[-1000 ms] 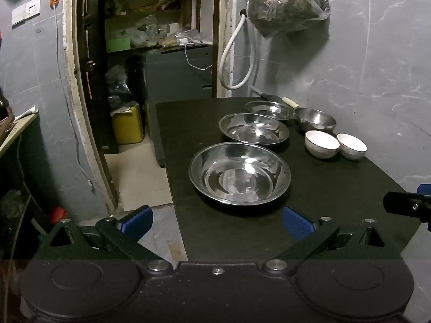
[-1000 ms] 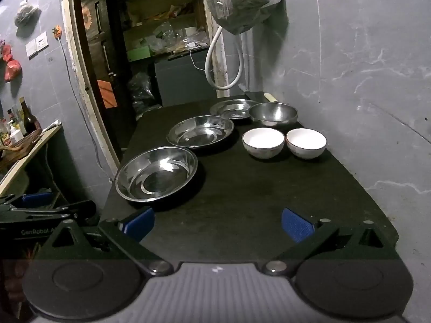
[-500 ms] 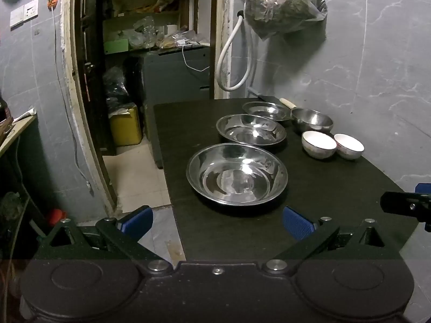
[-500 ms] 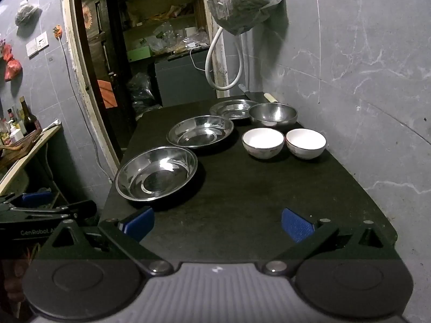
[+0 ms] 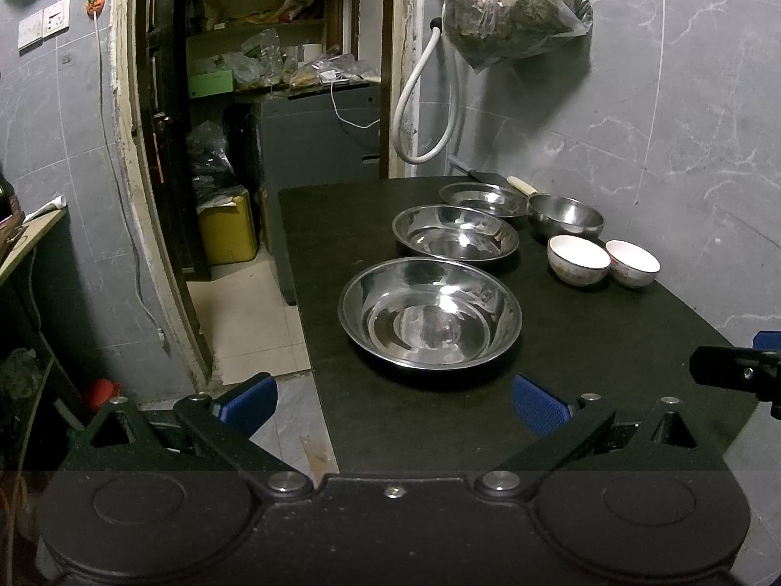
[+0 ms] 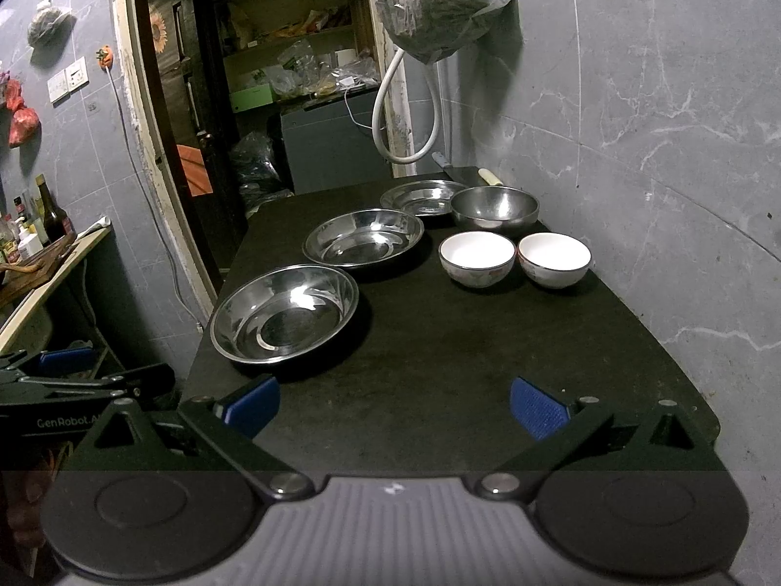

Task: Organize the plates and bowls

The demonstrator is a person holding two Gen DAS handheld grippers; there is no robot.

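Note:
Three steel plates stand in a row on the black table point(image 5: 610, 342): a large near one point(image 5: 429, 312) point(image 6: 285, 312), a middle one point(image 5: 455, 238) point(image 6: 363, 242) and a small far one point(image 5: 483, 194) point(image 6: 422, 197). A steel bowl point(image 5: 565, 214) point(image 6: 494, 207) stands at the back right, with two white bowls point(image 5: 578, 259) point(image 5: 632, 262) point(image 6: 477, 258) point(image 6: 554, 259) in front of it. My left gripper point(image 5: 393, 403) is open and empty at the table's near left corner. My right gripper point(image 6: 393, 410) is open and empty over the near table edge.
A knife with a pale handle point(image 5: 520, 185) lies at the table's far end by the grey wall. A plastic bag point(image 5: 507, 5) and a white hose point(image 5: 415, 112) hang above it. An open doorway with shelves point(image 5: 273, 73) and a yellow canister point(image 5: 227, 229) is to the left.
The left wrist view has shifted slightly, so the dishes sit a little further left and farther off. The right gripper has hardly moved. Both grippers stay open.

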